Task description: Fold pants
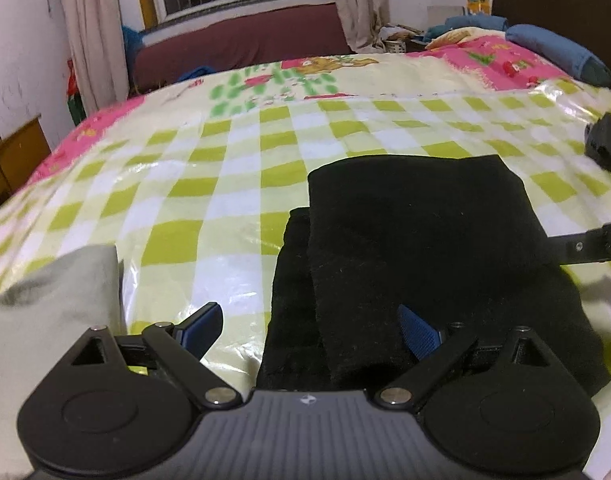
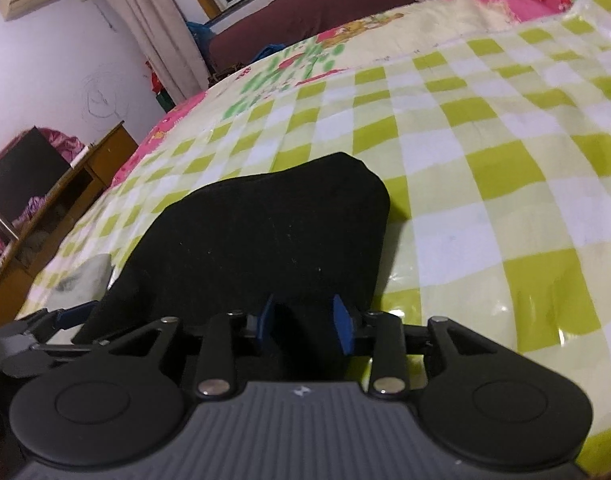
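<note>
The black pants (image 1: 421,248) lie folded in layers on the green-checked bed cover (image 1: 233,184). My left gripper (image 1: 309,330) is open, its right blue pad over the pants' near edge and its left pad over bare cover. In the right wrist view the pants (image 2: 265,232) form a dark mound. My right gripper (image 2: 305,324) is partly closed with black fabric between its blue pads; the frame does not show whether they pinch it. The right gripper's arm shows in the left wrist view (image 1: 585,246) at the right edge.
A folded grey garment (image 1: 49,312) lies at the left, also in the right wrist view (image 2: 81,280). A blue pillow (image 1: 557,52) lies at the far right. A maroon sofa (image 1: 241,48) stands under the window. A wooden desk (image 2: 65,200) stands left of the bed.
</note>
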Tool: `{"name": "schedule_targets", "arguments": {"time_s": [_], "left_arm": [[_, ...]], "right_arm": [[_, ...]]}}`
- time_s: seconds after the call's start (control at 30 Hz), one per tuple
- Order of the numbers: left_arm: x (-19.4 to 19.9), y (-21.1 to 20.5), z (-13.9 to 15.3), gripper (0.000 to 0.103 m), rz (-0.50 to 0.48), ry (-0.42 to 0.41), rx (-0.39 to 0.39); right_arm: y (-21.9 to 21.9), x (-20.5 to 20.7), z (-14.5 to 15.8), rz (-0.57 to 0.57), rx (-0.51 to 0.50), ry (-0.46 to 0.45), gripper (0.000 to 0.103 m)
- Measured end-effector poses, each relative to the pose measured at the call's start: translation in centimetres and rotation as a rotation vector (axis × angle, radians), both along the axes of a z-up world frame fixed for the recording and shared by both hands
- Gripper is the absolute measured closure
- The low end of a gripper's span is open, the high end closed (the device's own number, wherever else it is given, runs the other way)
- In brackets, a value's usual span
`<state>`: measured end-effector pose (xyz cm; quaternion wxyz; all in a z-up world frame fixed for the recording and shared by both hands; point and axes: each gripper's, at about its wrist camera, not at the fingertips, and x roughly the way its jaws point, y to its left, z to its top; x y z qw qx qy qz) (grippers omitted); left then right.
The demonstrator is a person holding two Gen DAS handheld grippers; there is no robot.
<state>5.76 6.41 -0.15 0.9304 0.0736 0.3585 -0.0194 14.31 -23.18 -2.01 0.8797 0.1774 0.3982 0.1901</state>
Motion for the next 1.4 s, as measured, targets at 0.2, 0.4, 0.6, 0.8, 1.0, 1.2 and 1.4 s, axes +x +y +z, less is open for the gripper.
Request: {"name": "schedule_targets", "arguments": {"time_s": [0.2, 0.4, 0.6, 0.8, 1.0, 1.2, 1.4], "left_arm": [[0.3, 0.4, -0.6, 0.000, 0.016, 0.012, -0.039], [2.7, -1.1, -1.4, 0.000, 0.004, 0.021, -0.011], [2.6, -1.4, -1.0, 0.000, 0.039, 0.032, -0.009], [0.7, -2.1, -0.2, 0.000, 0.068, 0.025, 0.026], [-1.6, -3.2, 0.2, 0.000, 0.062, 0.005, 0.077], [-3.2, -3.4, 0.2, 0.000, 0.052, 0.019, 0.079], [-4.4, -4.3, 0.0, 0.000, 0.033, 0.022, 0.126]], "right_arm": [[0.8, 0.7, -0.8, 0.018, -0.028, 0.037, 0.060], [2.0, 4.3, -1.6, 0.026, -0.080, 0.053, 0.060], [2.2, 3.9, -0.1, 0.012, -0.118, 0.024, 0.061], [1.5, -1.0, 1.3, 0.001, -0.106, -0.030, 0.061], [1.0, -3.7, 1.7, -0.020, -0.107, -0.039, 0.061], [0.9, -5.5, 2.0, -0.017, -0.120, -0.050, 0.061], [1.4, -7.2, 2.1, -0.002, -0.125, -0.073, 0.061]]}}
